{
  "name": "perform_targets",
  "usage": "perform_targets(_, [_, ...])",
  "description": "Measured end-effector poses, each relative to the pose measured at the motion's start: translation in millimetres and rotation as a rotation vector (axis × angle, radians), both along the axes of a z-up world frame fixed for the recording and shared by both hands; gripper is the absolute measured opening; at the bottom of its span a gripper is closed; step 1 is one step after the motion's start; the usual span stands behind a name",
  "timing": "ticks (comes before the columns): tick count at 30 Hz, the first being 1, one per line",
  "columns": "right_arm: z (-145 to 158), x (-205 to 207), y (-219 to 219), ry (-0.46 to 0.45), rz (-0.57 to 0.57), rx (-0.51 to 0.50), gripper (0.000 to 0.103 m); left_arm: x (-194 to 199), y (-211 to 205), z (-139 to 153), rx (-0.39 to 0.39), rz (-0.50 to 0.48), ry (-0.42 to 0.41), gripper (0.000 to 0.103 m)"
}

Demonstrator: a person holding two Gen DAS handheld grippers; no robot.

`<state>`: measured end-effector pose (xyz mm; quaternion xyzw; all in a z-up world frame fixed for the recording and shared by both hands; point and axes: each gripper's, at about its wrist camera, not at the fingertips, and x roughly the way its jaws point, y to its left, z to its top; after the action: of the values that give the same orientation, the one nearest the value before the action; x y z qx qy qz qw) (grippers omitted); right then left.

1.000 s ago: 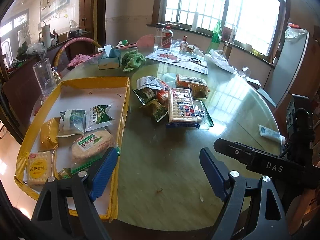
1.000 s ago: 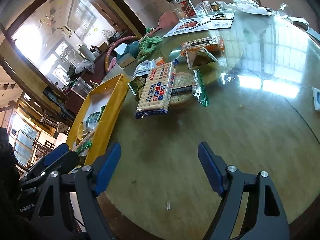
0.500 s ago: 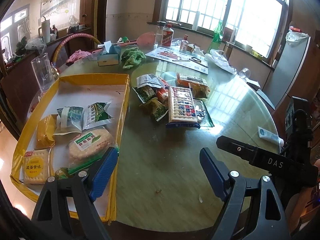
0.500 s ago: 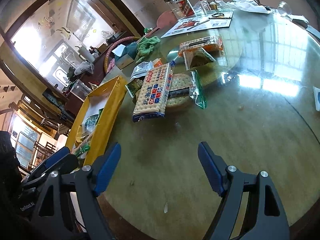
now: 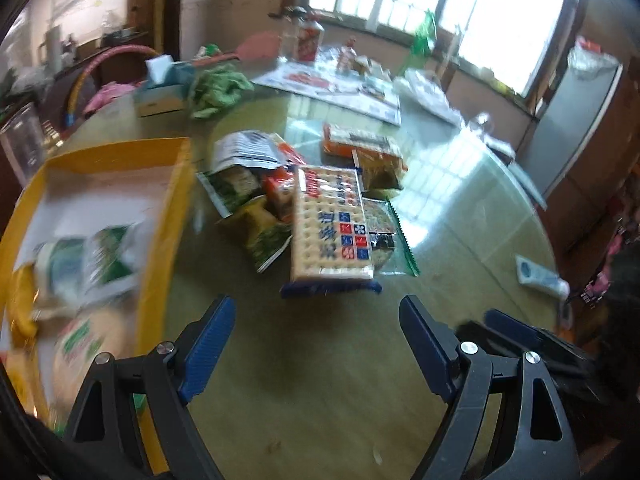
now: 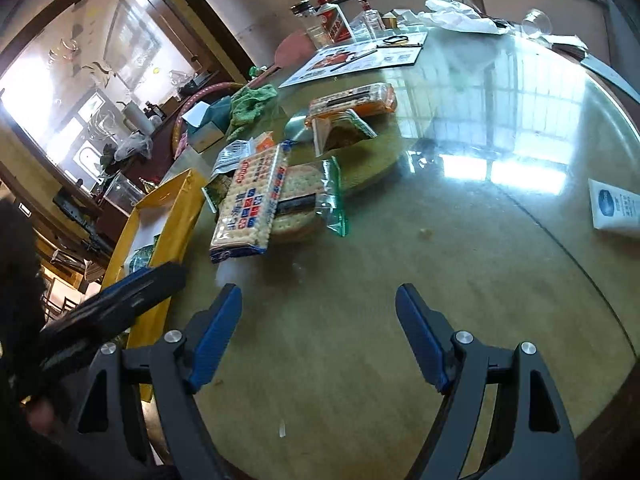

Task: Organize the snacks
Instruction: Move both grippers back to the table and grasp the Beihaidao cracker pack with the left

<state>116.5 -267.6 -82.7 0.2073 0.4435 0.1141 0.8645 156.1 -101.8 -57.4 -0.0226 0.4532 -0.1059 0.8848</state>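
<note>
A long cracker pack [image 5: 330,226] [image 6: 252,204] lies on top of a pile of snack bags in the middle of the round glass-topped table [image 5: 320,380]. Under and beside it are a round biscuit bag [image 6: 304,204], green packets [image 5: 264,232] and an orange pack [image 5: 356,142] [image 6: 352,102]. My left gripper [image 5: 316,344] hangs open just short of the cracker pack, holding nothing. At the left stands a yellow tray [image 5: 168,208] [image 6: 176,204] with several snack bags inside. My right gripper [image 6: 318,332] is open and empty over bare table, to the right of the pile.
A tissue box [image 5: 164,94], a green cloth [image 5: 218,90], bottles [image 5: 308,40] and a leaflet [image 5: 332,88] crowd the far side. A white tube [image 5: 540,278] [image 6: 614,208] lies at the right edge. The other gripper's dark body shows in each view.
My left gripper has swung right and forward, from over the tray's edge toward the cracker pack; its view is blurred by motion. The right gripper has crept closer to the pile.
</note>
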Motion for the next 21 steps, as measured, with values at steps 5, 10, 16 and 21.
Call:
perform_targets(5, [-3, 0, -8, -0.003, -0.010, -0.015, 0.080, 35, -9, -11, 0.004, 0.019, 0.036, 0.084])
perform_targets(10, [-5, 1, -14, -0.001, -0.014, -0.007, 0.080, 57, -14, -10, -0.037, 0.024, 0.043, 0.084])
perform_targets(16, [-6, 1, -16, 0.003, -0.013, 0.003, 0.080, 72, -28, -22, 0.080, 0.029, 0.058, 0.081])
perform_targets(21, [-7, 1, -16, 0.001, -0.012, 0.003, 0.080, 69, -26, -23, 0.056, 0.003, 0.046, 0.055])
